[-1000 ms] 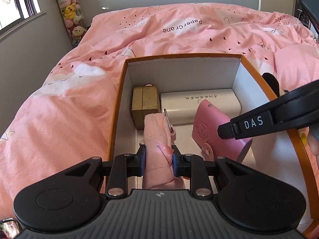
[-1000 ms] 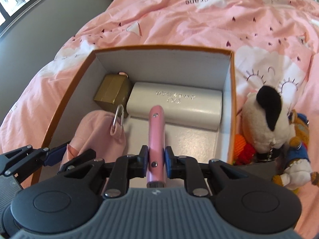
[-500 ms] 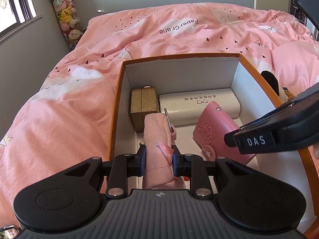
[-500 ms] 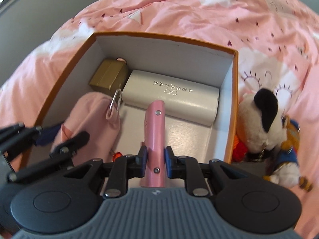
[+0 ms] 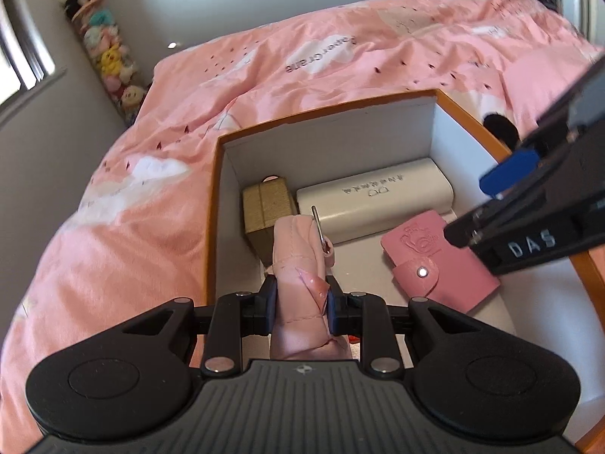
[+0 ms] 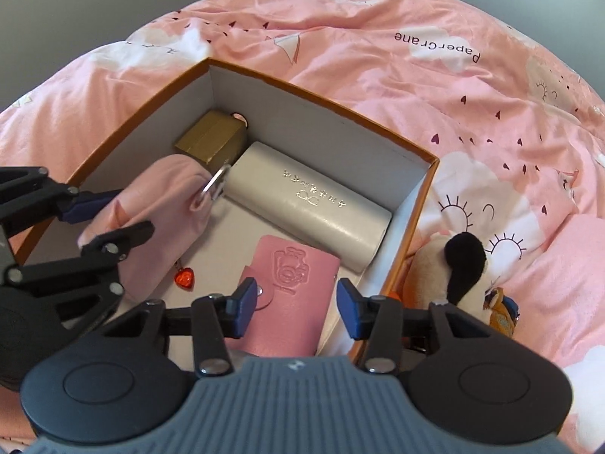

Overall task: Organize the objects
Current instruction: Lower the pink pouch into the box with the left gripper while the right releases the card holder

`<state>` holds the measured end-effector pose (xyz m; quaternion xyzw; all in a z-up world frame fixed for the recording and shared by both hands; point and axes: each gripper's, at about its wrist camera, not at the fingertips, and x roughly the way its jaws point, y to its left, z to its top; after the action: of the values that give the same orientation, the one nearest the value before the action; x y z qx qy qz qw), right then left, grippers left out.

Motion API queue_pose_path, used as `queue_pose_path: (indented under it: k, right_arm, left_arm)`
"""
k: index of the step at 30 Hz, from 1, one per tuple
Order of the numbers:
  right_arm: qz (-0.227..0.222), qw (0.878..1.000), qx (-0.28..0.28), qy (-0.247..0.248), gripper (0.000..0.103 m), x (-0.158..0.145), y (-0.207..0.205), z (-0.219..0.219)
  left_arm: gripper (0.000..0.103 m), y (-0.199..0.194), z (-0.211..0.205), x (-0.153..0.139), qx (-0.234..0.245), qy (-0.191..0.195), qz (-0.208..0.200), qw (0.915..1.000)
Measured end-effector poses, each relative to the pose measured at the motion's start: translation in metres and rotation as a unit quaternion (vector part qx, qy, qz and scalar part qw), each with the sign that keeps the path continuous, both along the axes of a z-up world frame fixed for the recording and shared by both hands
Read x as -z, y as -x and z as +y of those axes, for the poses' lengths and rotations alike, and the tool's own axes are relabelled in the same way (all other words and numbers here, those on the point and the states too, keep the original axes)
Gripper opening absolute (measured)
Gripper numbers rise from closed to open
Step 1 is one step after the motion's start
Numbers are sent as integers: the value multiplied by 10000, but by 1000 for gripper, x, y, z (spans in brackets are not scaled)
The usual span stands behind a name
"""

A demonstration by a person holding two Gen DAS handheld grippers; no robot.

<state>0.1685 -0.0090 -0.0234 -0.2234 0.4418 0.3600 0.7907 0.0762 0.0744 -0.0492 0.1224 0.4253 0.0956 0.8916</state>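
Right wrist view: my right gripper (image 6: 291,312), jaws just opened, releases the wallet (image 6: 287,287) below; my left gripper (image 5: 298,308), clamping the pouch (image 5: 300,265), must lower it.

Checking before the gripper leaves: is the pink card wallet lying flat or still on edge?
Flat. The wallet lies face up on the box floor, snap flap shut, free between the right gripper's just-opened jaws.

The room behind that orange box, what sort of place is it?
Most likely a bedroom: the box sits on a bed with a pink quilt, soft toys hang in the corner, and a plush toy lies alongside.
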Motion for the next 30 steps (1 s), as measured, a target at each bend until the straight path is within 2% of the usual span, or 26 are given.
queue_pose_path:
  k: [3, 8, 11, 13, 14, 19, 21, 24, 27, 30]
  right_arm:
    - [-16, 9999, 41, -142, 47, -1, 2, -2]
    - [-20, 9995, 125, -281, 47, -3, 3, -8]
    - [53, 9993, 131, -359, 47, -5, 2, -13]
    - [126, 9988, 157, -440, 47, -7, 1, -17]
    - [142, 9987, 165, -468, 47, -8, 1, -18]
    - [147, 9985, 138, -510, 47, -10, 2, -20]
    - [175, 9983, 140, -529, 47, -10, 0, -22]
    - [226, 9980, 143, -572, 47, -11, -1, -24]
    - [278, 9979, 148, -563, 45, -11, -2, -23]
    - [357, 9980, 154, -507, 39, -8, -2, -23]
  left_arm:
    - [29, -1, -17, 7, 365, -243, 172, 9989]
    - [36, -3, -30, 14, 596, -290, 276, 9974]
    - [45, -3, -22, 8, 609, 240, 274, 9975]
    - [60, -2, -12, 3, 627, 831, 262, 9942]
    - [63, -2, -8, 1, 617, 1087, 244, 9919]
    - [76, 1, 11, -6, 734, 2230, 269, 9717]
    - [77, 4, 15, -7, 794, 2512, 321, 9642]
    - [77, 6, 16, -6, 909, 2511, 495, 9624]
    - [75, 2, 10, 2, 831, 2072, 709, 9722]
    - [74, -1, 4, 10, 768, 1992, 821, 9735]
